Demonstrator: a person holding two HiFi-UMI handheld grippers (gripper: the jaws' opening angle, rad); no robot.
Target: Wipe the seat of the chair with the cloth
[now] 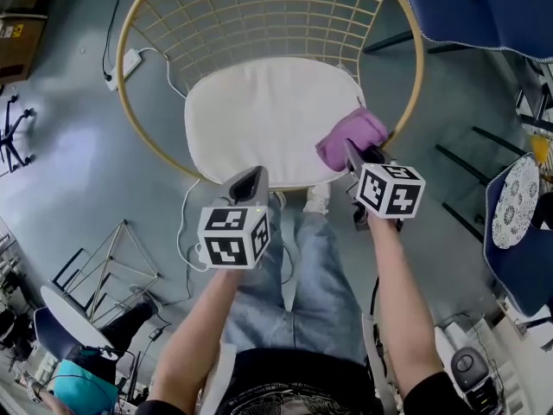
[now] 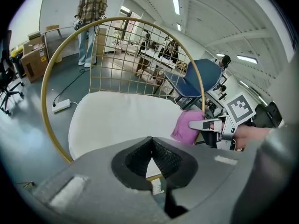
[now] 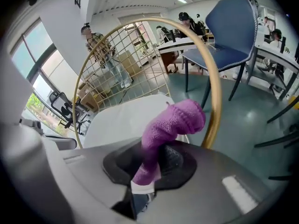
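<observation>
The chair has a round gold wire frame (image 1: 147,137) and a white seat cushion (image 1: 263,115). My right gripper (image 1: 352,156) is shut on a purple knitted cloth (image 1: 350,138), which hangs over the cushion's right front edge. In the right gripper view the cloth (image 3: 170,125) rises from between the jaws, with the cushion (image 3: 126,118) behind it. My left gripper (image 1: 251,182) is shut and empty, just in front of the cushion's front edge. From the left gripper view I see the cushion (image 2: 121,120), the cloth (image 2: 184,125) and the right gripper (image 2: 205,124).
A blue chair (image 1: 484,7) stands at the back right, another blue seat (image 1: 514,223) at the right edge. A white power strip (image 1: 123,66) and cable lie on the floor left of the chair. A person (image 2: 91,22) stands far behind it. My legs and shoes (image 1: 316,199) are below the seat.
</observation>
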